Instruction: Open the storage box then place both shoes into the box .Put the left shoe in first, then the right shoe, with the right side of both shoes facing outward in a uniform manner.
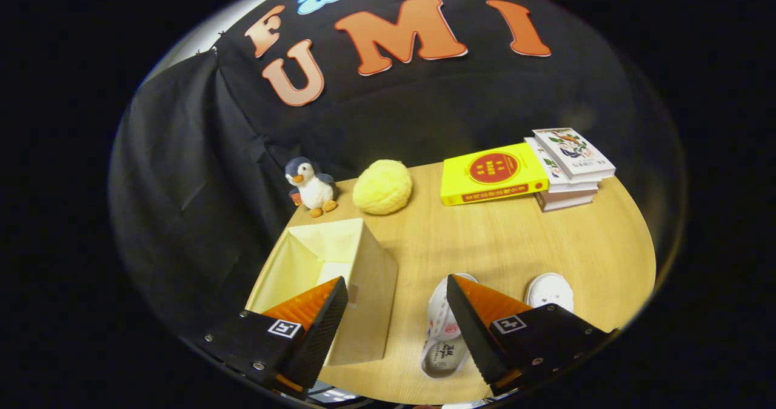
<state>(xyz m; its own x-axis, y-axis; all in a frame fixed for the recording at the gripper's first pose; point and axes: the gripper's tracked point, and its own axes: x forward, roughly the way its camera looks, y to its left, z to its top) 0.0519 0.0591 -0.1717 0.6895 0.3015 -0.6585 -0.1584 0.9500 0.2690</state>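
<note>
Hand-held gripper [397, 312], bottom centre of frame: fingers spread wide, holding nothing. Storage box [339, 275], lower left: open, interior showing, left finger overlapping it. Two white shoes on table [485, 239], lower right: one [445, 339] between the fingers, the other [550, 289] behind the right finger. Upper frame: toy penguin [310, 186], yellow plush ball [382, 186], yellow book [492, 173], book stack [570, 166]

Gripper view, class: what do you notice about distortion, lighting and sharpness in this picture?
Gripper view: fisheye bends the table edge into a curve; light is warm and even, with soft shadows beside the open storage box; books look slightly soft; the open gripper hangs above the shoes, holding nothing.
</note>
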